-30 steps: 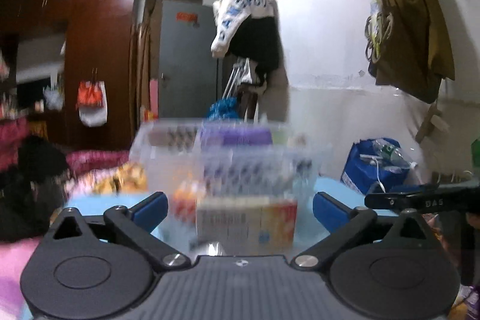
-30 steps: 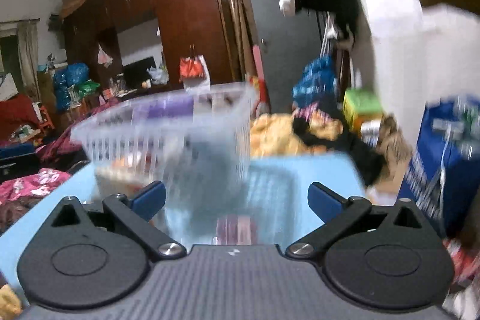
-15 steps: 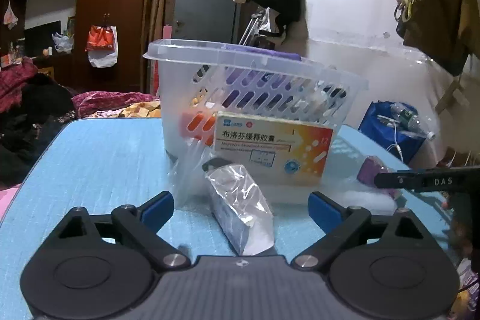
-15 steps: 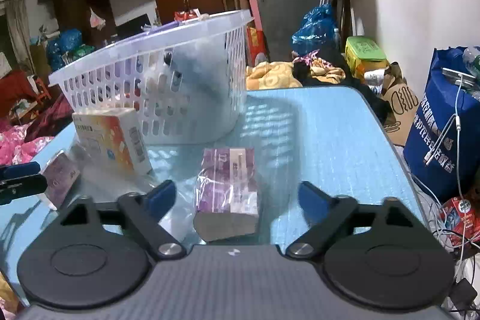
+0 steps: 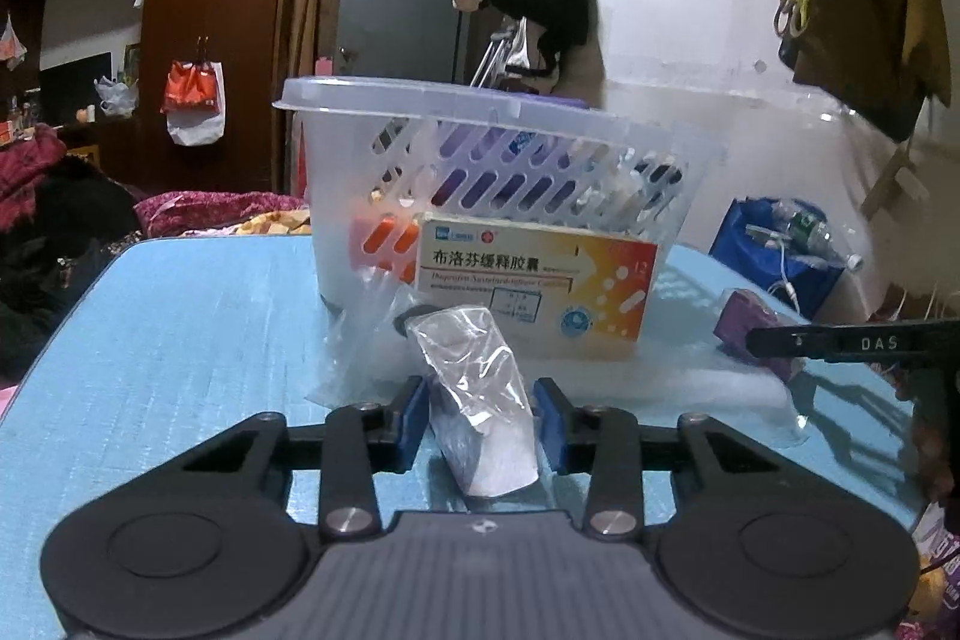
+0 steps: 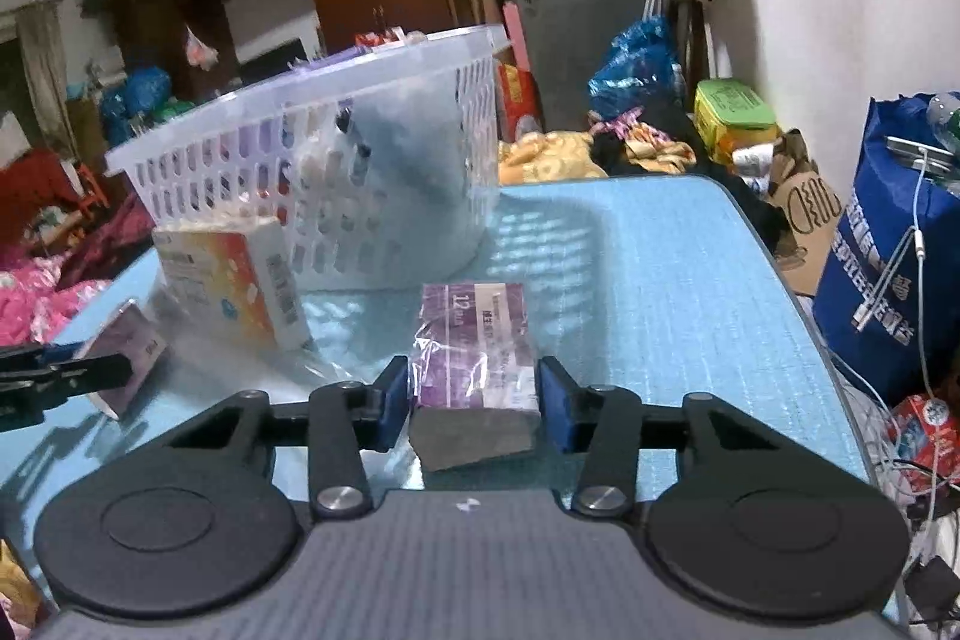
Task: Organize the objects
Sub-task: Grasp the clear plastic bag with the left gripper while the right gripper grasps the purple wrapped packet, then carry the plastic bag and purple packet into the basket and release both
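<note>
Here the left gripper (image 5: 480,421) has just been closing and its blue pads now stand narrow, against both sides of a plastic-wrapped box (image 5: 480,400) in front of the basket (image 5: 498,172). The right gripper (image 6: 474,400) has been closing too, and its pads press the sides of a purple wrapped box (image 6: 474,346), also before the basket. An orange medicine box (image 5: 534,286) leans against the basket wall, on the blue table (image 5: 180,340).

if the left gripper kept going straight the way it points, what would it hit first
Probably the orange-and-white medicine box leaning against the basket, right behind the plastic-wrapped packet between the left gripper pads; depth is uncertain.
</note>
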Demonstrator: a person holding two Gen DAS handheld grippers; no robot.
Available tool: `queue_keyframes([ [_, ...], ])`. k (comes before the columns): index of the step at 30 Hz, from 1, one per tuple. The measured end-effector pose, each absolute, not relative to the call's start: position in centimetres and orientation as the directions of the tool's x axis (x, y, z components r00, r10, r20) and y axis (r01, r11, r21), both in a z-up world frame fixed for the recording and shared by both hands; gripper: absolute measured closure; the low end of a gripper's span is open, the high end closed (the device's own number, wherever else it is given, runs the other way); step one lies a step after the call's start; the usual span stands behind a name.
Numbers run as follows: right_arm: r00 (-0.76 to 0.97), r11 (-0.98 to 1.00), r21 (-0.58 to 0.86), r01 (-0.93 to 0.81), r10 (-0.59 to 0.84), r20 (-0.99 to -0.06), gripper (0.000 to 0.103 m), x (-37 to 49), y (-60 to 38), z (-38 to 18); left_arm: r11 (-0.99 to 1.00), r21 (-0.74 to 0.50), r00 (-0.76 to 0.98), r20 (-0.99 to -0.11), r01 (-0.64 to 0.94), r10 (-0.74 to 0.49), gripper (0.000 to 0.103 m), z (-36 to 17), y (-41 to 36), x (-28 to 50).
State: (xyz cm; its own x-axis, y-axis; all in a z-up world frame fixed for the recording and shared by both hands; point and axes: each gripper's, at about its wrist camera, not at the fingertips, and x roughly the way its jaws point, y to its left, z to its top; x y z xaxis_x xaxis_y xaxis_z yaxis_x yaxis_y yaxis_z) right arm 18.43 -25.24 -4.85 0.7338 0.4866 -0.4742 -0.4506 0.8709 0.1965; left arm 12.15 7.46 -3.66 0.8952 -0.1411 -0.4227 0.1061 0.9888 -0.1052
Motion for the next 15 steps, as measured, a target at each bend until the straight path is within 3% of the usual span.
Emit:
queue_keyframes([
  [15, 0.766, 0.85, 0.179, -0.495, 0.524, -0.372, 0.055, 16.7, -25.4, -3.8, 0.981, -0.139, 0.947, -0.27, 0.137, -0.171, 0.064, -1.9, 8.7, 9.9],
])
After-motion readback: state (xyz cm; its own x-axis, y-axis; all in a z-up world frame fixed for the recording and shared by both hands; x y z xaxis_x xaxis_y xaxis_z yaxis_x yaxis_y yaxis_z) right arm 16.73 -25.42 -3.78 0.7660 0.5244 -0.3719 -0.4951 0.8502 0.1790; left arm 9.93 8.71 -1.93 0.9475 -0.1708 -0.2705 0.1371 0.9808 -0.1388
